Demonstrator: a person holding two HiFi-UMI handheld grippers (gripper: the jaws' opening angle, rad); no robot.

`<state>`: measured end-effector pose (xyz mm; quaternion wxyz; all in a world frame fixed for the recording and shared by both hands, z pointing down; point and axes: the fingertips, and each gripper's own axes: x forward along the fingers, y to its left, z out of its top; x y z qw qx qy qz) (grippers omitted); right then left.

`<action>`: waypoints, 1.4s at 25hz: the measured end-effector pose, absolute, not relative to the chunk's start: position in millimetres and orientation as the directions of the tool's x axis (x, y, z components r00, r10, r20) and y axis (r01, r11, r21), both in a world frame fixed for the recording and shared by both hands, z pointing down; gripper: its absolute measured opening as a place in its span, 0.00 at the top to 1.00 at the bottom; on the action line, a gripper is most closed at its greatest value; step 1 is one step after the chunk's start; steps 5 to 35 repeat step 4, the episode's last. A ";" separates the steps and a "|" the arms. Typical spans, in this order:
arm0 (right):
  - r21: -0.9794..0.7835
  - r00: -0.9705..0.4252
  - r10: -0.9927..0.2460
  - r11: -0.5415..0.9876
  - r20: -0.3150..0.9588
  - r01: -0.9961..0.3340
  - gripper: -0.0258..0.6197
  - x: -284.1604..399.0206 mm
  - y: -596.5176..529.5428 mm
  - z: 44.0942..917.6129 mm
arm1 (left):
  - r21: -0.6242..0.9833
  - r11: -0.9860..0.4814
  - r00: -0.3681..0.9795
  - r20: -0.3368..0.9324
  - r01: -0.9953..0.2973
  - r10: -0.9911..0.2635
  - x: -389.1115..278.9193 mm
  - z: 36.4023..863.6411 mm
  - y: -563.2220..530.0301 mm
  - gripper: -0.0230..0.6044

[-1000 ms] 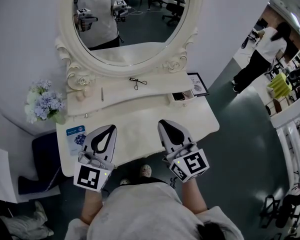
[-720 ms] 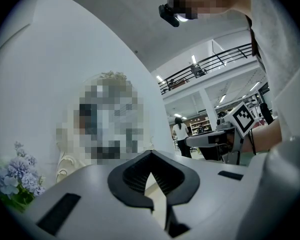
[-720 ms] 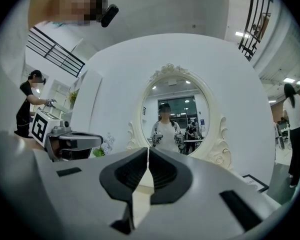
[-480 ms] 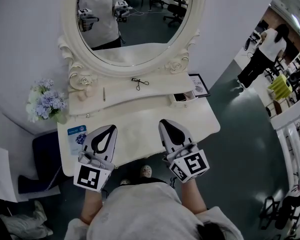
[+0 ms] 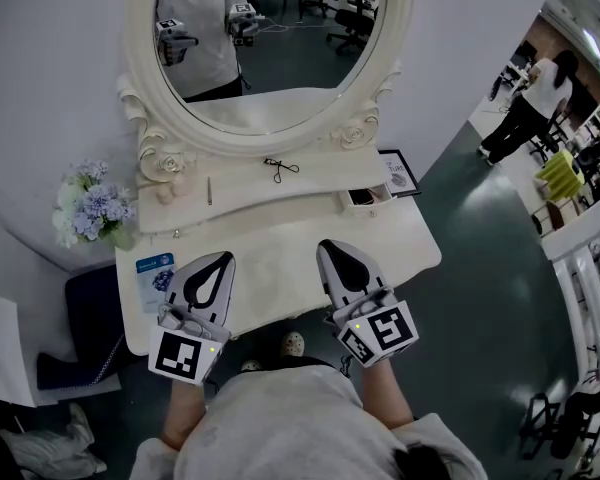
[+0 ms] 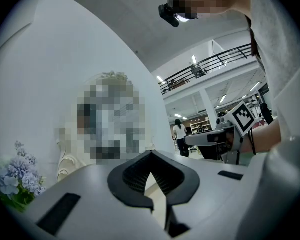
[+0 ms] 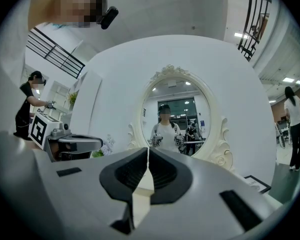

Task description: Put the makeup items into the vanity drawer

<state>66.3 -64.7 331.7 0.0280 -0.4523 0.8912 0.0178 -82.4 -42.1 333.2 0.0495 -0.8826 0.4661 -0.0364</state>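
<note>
A white bench (image 5: 280, 240) with an oval mirror (image 5: 270, 58) stands against a pale wall. On its raised shelf (image 5: 242, 182) lie an eyelash curler (image 5: 278, 166) and a thin pencil (image 5: 208, 190), well apart. The small vanity drawer (image 5: 363, 197) at the shelf's right end stands open. The left claw (image 5: 223, 258) and right claw (image 5: 328, 246) hover over the bench's near edge, each closed tip to tip on nothing.

tabletop (image 5: 280, 253) ahead: bare | left edge: flowers (image 5: 92, 208), card (image 5: 153, 270) | rear: raised shelf (image 5: 240, 188), mirror (image 5: 270, 38) | right: open drawer (image 5: 364, 198)
</note>
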 end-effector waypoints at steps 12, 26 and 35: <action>0.005 -0.589 -0.806 0.590 -0.067 -0.808 0.92 66.2 -66.7 330.6 | -0.119 -0.563 0.565 0.018 -0.818 -0.825 -81.8 332.4 -44.1 0.95; 0.005 -0.589 -0.806 0.590 -0.067 -0.808 0.92 66.2 -66.7 330.6 | -0.119 -0.563 0.565 0.018 -0.818 -0.825 -81.8 332.4 -44.1 0.95; 0.005 -0.589 -0.806 0.590 -0.067 -0.808 0.92 66.2 -66.7 330.6 | -0.119 -0.563 0.565 0.018 -0.818 -0.825 -81.8 332.4 -44.1 0.95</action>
